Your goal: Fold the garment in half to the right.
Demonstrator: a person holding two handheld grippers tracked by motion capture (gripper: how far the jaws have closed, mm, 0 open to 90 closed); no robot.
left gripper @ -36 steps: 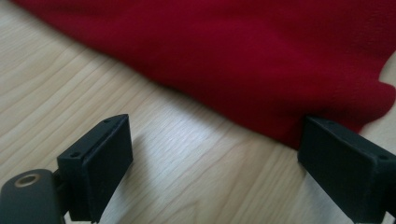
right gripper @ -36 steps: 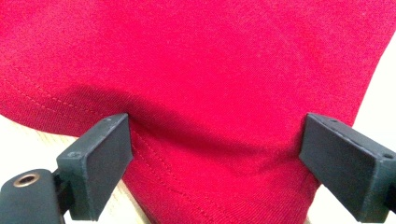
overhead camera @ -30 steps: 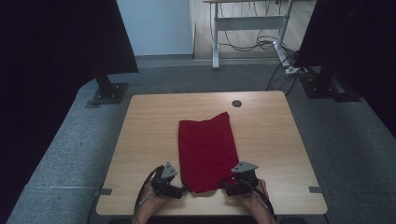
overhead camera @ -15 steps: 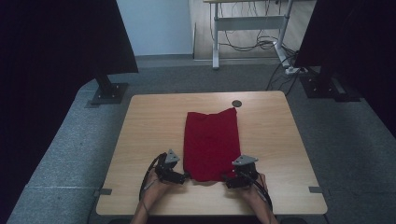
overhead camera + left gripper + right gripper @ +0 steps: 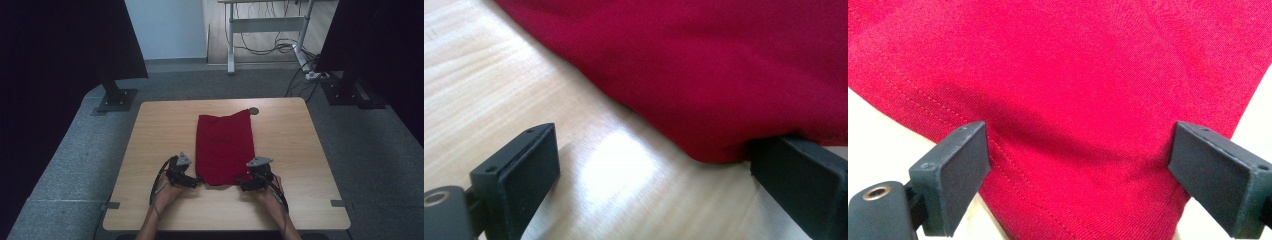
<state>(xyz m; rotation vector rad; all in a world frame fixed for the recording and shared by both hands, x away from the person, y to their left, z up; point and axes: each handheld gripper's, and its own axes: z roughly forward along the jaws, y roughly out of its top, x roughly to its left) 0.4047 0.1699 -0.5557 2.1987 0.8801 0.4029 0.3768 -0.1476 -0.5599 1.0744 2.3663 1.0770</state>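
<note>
from above, a red cloth (image 5: 224, 147) lies flat along the middle of the wooden table (image 5: 150, 135), folded into a long rectangle that runs away from the person. its far edge lies just beside a small round dark disc (image 5: 254, 111) set in the tabletop. the left gripper (image 5: 196, 181) sits at the cloth's near left corner and the right gripper (image 5: 242, 185) at its near right corner, each held in a hand with the forearms coming in from the table's near edge.

how wide the jaws stand is too small to read from the high view; the gripper views settle it. in the left gripper view the left gripper (image 5: 659, 190) has its jaws spread wide: one jaw rests on bare wood well clear of the fabric, while the other lies tucked against the cloth (image 5: 724, 65) at its rounded edge, where a stitched hem shows. bare table (image 5: 499, 95) shines between them.

in the right gripper view the right gripper (image 5: 1078, 175) also stands wide open, its jaws on either side of a corner of the cloth (image 5: 1073, 65), which spans the gap between them without being pinched. a stitched seam runs across the fabric here, a detail lost from above.

beyond the table, grey carpet (image 5: 80, 165) covers the floor.
</note>
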